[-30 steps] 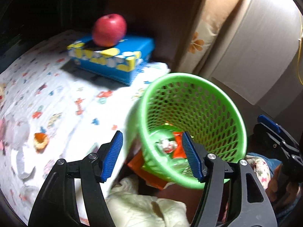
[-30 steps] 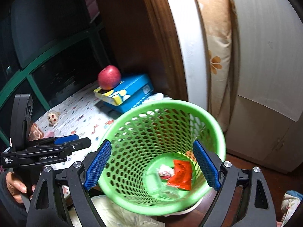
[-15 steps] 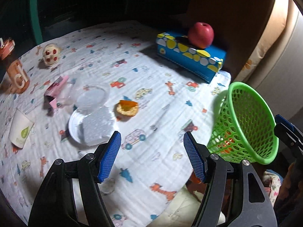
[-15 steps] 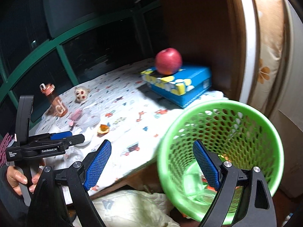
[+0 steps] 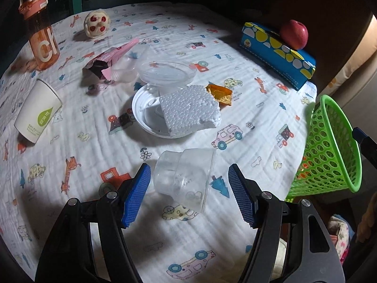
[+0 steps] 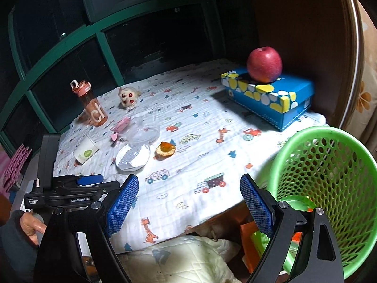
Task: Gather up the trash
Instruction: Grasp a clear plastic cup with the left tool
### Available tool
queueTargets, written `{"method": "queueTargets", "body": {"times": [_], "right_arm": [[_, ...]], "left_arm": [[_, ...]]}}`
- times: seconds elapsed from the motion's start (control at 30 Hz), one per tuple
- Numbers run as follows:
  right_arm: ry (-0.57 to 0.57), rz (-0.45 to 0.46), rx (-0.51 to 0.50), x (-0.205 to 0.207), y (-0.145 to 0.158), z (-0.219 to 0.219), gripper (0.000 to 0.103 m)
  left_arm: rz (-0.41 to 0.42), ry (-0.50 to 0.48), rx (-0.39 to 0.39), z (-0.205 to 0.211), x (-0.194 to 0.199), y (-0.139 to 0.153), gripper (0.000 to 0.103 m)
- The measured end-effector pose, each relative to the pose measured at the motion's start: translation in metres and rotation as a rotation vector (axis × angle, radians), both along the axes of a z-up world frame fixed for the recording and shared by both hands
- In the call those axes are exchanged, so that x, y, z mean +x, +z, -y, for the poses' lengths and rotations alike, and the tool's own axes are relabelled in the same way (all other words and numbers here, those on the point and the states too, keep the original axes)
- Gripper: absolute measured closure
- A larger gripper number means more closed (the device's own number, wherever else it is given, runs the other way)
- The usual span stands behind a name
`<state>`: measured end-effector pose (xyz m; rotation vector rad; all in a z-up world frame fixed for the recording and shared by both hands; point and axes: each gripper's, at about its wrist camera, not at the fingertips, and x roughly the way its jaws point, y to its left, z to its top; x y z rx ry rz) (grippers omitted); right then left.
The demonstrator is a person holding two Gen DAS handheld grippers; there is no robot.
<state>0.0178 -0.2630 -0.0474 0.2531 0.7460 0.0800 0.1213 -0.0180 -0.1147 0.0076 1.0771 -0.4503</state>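
Trash is spread on the tabletop (image 5: 94, 247): a paper cup (image 5: 37, 112) at the left, a foam piece (image 5: 189, 109) in the middle, a clear plastic cup (image 5: 186, 179) near. The left tongs (image 5: 188, 195) have swung from the green basket (image 5: 329, 151) over to this clear cup, spread wide, not touching it. The right tongs (image 6: 188, 202) are spread and hold nothing. Next pick looks ready.

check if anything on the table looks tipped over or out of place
Yes. A clear plastic cup and a paper cup lie on their sides on the cloth, and a foam chunk sits half off a white lid. An apple sits atop the blue box.
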Motion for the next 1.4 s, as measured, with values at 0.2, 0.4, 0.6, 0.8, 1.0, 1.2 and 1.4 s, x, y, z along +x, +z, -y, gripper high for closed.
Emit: {"method": "queueTargets", "body": {"times": [0.2,0.4,0.6,0.8,1.0,1.2,1.4], "right_arm": [[0.010,-0.027,0.002,0.008,-0.009,-0.005,0.018],[0.013,-0.043,0.006,0.013,-0.015,-0.006,0.018],[0.027,-0.053,0.007,0.017,-0.019,-0.011,0.018],[0.047,-0.061,0.008,0.025,-0.022,-0.019,0.018],[0.107,-0.073,0.011,0.049,-0.029,-0.043,0.018],[0.162,-0.084,0.000,0.073,-0.035,-0.070,0.018],[0.218,-0.106,-0.017,0.100,-0.046,-0.097,0.018]], "left_arm": [[-0.017,0.000,-0.020,-0.002,0.004,-0.012,0.039],[-0.011,-0.002,-0.021,-0.005,0.005,-0.014,0.057],[0.003,0.012,-0.027,-0.012,0.006,-0.012,0.058],[0.012,0.039,-0.042,-0.026,0.005,-0.003,0.063],[0.011,0.071,-0.051,-0.047,0.005,0.001,0.074],[0.000,0.098,-0.058,-0.063,0.006,-0.004,0.074],[0.015,0.124,-0.068,-0.077,0.005,0.001,0.074]]}}
